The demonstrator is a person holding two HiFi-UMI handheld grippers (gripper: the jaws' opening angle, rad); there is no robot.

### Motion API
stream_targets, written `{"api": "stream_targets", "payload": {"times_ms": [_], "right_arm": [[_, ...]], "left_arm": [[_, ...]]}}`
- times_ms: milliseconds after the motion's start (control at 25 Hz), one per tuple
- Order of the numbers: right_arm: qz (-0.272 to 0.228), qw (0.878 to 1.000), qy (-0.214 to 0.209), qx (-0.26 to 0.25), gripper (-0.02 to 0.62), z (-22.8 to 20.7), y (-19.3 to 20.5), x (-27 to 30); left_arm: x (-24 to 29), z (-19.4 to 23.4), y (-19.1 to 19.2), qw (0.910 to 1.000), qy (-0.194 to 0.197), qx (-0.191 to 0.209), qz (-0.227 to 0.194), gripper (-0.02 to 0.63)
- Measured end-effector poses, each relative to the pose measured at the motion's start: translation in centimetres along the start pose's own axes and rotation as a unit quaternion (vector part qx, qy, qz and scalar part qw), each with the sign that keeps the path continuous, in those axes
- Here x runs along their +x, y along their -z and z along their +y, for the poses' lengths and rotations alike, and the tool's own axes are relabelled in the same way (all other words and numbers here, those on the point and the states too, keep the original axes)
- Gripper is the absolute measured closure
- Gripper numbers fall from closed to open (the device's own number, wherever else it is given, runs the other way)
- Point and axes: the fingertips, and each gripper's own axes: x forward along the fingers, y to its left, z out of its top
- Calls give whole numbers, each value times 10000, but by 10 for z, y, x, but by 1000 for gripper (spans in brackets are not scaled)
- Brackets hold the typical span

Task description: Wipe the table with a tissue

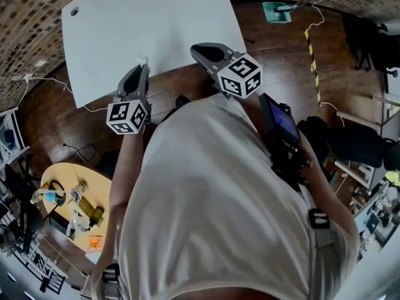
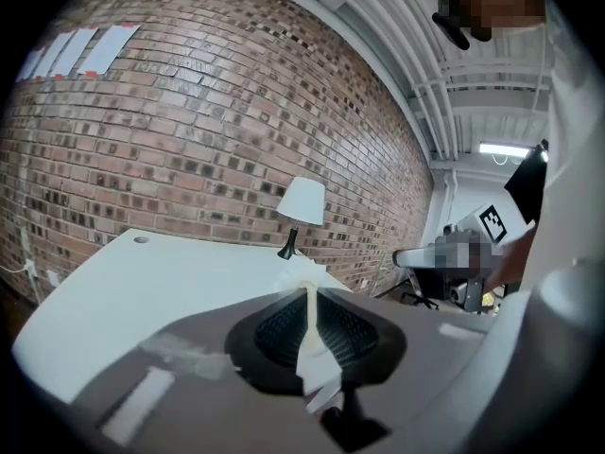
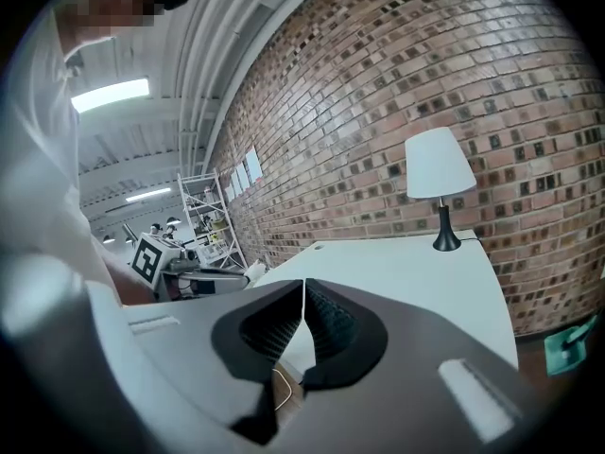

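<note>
The white table [image 1: 144, 24] lies ahead of me, and both grippers hover at its near edge. My left gripper [image 1: 142, 67] is shut on a white tissue [image 1: 142, 60]. In the left gripper view the tissue [image 2: 312, 334] is pinched between the dark pads and pokes out past the tips over the table [image 2: 132, 287]. My right gripper [image 1: 197, 50] is held over the same edge, further right. Its jaws [image 3: 302, 301] are closed together with nothing between them, above the table [image 3: 406, 277].
A white-shaded lamp [image 3: 440, 173] stands at the table's far end by the brick wall. A round wooden side table [image 1: 65, 195] with bottles sits lower left. Cables, a green object [image 1: 275, 11] and a yellow-black strip [image 1: 311, 55] lie on the wooden floor. Black gear [image 1: 359, 142] stands at the right.
</note>
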Motion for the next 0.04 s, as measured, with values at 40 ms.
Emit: {"api": "stream_targets", "payload": {"times_ms": [40], "right_arm": [[4,10000,50,54,583,0,2,-5]], "left_arm": [[0,-5,3,10000,40,-10,24,569]]}}
